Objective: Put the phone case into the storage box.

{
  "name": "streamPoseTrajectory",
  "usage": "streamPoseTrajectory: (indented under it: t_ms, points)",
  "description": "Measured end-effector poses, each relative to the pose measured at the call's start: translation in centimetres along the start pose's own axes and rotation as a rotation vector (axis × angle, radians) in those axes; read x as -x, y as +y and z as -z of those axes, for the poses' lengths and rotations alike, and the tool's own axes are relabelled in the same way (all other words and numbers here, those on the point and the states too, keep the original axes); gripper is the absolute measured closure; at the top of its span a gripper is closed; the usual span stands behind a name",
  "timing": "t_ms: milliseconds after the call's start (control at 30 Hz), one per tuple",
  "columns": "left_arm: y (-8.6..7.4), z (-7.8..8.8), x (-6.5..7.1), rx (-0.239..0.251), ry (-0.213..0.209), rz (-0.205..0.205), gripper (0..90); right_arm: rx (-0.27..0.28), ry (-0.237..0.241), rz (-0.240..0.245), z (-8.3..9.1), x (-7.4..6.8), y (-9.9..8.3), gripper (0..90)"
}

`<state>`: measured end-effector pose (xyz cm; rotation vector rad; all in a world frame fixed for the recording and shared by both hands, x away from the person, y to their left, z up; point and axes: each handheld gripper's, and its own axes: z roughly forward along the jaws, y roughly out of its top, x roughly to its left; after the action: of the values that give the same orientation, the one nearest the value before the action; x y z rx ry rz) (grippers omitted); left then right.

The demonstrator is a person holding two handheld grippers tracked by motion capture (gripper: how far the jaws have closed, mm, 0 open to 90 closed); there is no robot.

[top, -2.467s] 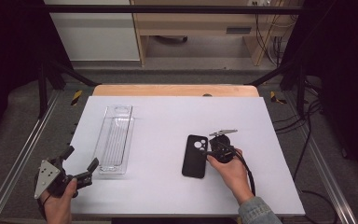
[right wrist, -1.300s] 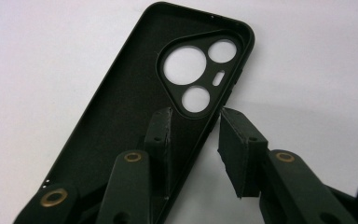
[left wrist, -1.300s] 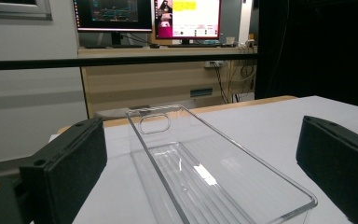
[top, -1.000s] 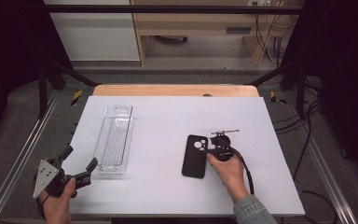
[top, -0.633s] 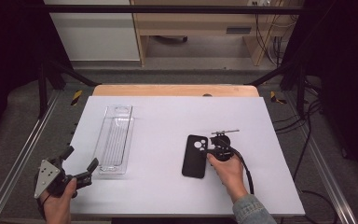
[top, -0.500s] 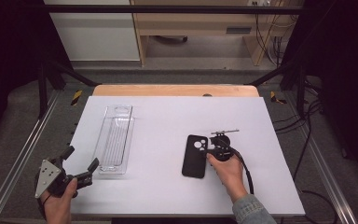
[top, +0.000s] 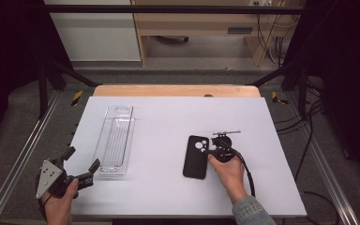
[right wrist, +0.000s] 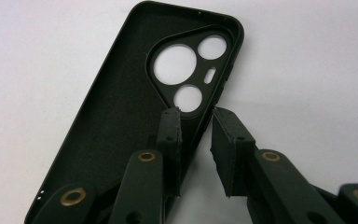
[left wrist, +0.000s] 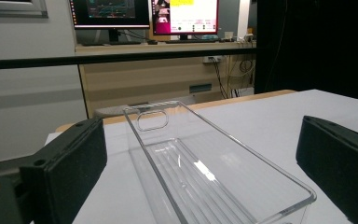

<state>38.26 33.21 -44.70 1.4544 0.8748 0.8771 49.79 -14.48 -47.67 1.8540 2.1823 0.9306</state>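
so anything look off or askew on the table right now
Nothing stands out. The black phone case lies flat, inside up, undamaged, with the right gripper straddling its side wall, jaws just closing. The clear tray sits upright and empty before the open left gripper.

Your right gripper (right wrist: 196, 114): black jaws, brass-coloured rivets, ridged pads, black cable trailing. Your left gripper (top: 80, 165): black, grey three-cornered plate on top. Denim cuff (top: 251, 211) on your right wrist.

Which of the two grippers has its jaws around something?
The right gripper, whose jaws straddle the side wall of the black phone case. The left gripper stands wide open short of the clear tray.
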Motion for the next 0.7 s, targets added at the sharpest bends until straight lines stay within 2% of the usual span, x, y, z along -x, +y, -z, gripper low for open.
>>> streamPoseTrajectory:
  t_ms: [200, 267, 367, 700]
  points:
    - [0.0, 0.03, -0.07, 0.0, 0.0, 0.0, 1.4, 0.009, -0.002, -0.027, 0.04, 0.1, 0.0, 78.9]
    - [0.0, 0.05, -0.12, 0.002, 0.001, 0.001, 1.4, 0.018, -0.002, -0.034, 0.07, 0.19, -0.02, 83.3]
    - [-0.01, 0.07, -0.15, 0.003, 0.003, 0.002, 1.4, 0.023, 0.002, -0.046, 0.05, 0.24, -0.06, 83.9]
    - [-0.02, 0.08, -0.19, 0.001, 0.004, 0.0, 1.4, 0.022, 0.015, -0.044, 0.06, 0.35, -0.04, 87.2]
